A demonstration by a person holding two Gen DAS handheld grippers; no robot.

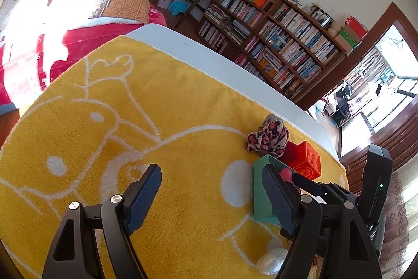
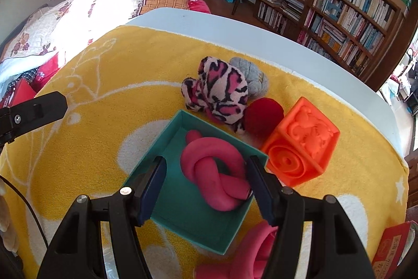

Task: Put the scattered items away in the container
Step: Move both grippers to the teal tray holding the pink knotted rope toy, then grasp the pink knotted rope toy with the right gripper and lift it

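Note:
A teal open box (image 2: 167, 203) sits on the yellow towel (image 2: 104, 85); a pink knotted soft toy (image 2: 211, 169) lies inside it. My right gripper (image 2: 205, 188) hovers open over the box, its fingers on either side of the knot, holding nothing. Behind the box lie a pink leopard-print plush (image 2: 219, 90), a grey ball (image 2: 250, 75), a dark red ball (image 2: 262, 114) and an orange embossed cube (image 2: 300, 143). My left gripper (image 1: 211, 196) is open and empty over bare towel, left of the box (image 1: 261, 200). The plush (image 1: 269, 139) and cube (image 1: 307, 160) show there too.
A second pink soft item (image 2: 250, 252) lies at the box's near side. A crumpled clear wrapper (image 1: 270, 262) lies on the towel near the left gripper. The white table edge (image 2: 287, 43) runs behind the towel. A bed (image 2: 104, 7) and bookshelves (image 2: 339, 4) stand beyond.

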